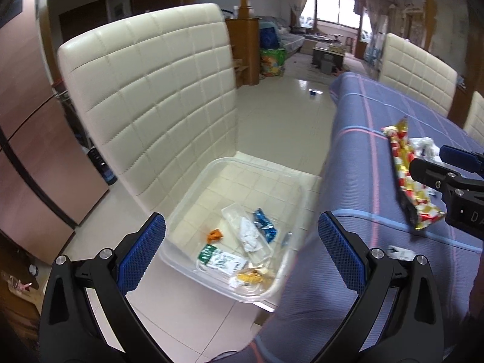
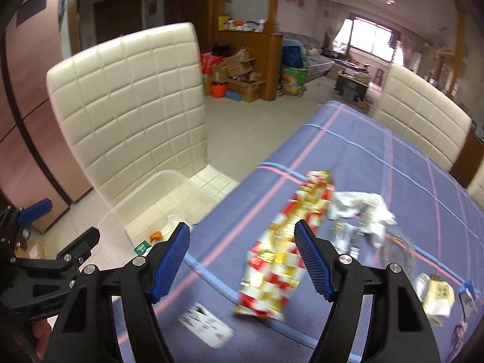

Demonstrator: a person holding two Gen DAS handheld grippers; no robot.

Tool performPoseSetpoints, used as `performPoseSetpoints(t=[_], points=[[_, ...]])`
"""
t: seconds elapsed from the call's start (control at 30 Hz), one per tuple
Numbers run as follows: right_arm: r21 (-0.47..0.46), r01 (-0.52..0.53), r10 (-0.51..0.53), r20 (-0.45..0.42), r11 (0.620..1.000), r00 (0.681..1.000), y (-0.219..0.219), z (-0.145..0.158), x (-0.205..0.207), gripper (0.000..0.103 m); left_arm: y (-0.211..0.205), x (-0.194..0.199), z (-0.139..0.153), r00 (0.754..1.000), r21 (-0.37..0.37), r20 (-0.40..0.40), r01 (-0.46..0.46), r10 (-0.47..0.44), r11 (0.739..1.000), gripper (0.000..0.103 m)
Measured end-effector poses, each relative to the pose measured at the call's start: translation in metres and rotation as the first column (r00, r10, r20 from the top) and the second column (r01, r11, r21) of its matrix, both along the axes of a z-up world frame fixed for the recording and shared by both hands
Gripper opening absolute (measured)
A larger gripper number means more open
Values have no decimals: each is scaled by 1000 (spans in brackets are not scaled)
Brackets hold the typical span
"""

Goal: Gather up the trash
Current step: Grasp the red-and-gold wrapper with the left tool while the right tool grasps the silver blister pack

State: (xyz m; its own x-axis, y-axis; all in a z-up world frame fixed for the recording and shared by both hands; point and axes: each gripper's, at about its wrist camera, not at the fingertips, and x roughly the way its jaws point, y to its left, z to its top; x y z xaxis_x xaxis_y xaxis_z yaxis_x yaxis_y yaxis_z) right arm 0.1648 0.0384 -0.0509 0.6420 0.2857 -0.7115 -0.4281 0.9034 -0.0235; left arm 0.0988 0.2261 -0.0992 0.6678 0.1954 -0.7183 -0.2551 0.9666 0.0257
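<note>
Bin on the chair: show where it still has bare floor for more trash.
The bin's far half, toward the chair back, is bare. Its near end is crowded: orange scrap, tissue, blue wrapper, green packet.

Cream quilted chair [image 1: 151, 96] beside table with blue plaid cloth [image 2: 378, 163].

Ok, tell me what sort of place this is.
Most likely a home's dining area opening onto a living room. A table under a checked cloth has padded chairs around it, a sofa sits by the far window, and boxes are piled on the floor.
</note>
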Motion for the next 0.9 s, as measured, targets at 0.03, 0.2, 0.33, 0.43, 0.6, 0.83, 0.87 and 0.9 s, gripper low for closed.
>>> performPoseSetpoints(t=[0.03, 0.2, 0.33, 0.43, 0.6, 0.83, 0.87, 0.9], points=[[3, 13, -13, 3, 1000, 1000, -7, 1, 0, 70, -8, 2, 2, 1000, 4, 1, 17, -17, 1000, 99], [10, 104, -104, 19, 995, 994, -50, 0, 1, 69, -39, 14, 6, 995, -6, 0, 95, -95, 995, 99], [22, 149, -149, -6, 989, 989, -74, -7, 6, 63, -67, 29, 6, 986, -17, -10, 169, -169, 986, 99], [14, 159, -159, -19, 987, 987, -84, -13, 9, 58, -84, 38, 7, 977, -20, -15, 213, -213, 977, 99], [30, 155, -152, -66, 988, 986, -89, -23, 21, 46, -106, 47, 6, 965, -8, -22, 263, -263, 965, 99], [26, 128, -124, -100, 991, 987, -81, -39, 33, 40, -110, 54, 3, 963, -16, -42, 267, -267, 964, 99], [27, 129, -125, -105, 991, 987, -82, -41, 34, 37, -108, 54, 3, 962, -18, -45, 269, -269, 963, 99], [27, 130, -127, -116, 991, 985, -83, -44, 37, 35, -109, 54, 2, 961, -19, -47, 272, -272, 962, 99]])
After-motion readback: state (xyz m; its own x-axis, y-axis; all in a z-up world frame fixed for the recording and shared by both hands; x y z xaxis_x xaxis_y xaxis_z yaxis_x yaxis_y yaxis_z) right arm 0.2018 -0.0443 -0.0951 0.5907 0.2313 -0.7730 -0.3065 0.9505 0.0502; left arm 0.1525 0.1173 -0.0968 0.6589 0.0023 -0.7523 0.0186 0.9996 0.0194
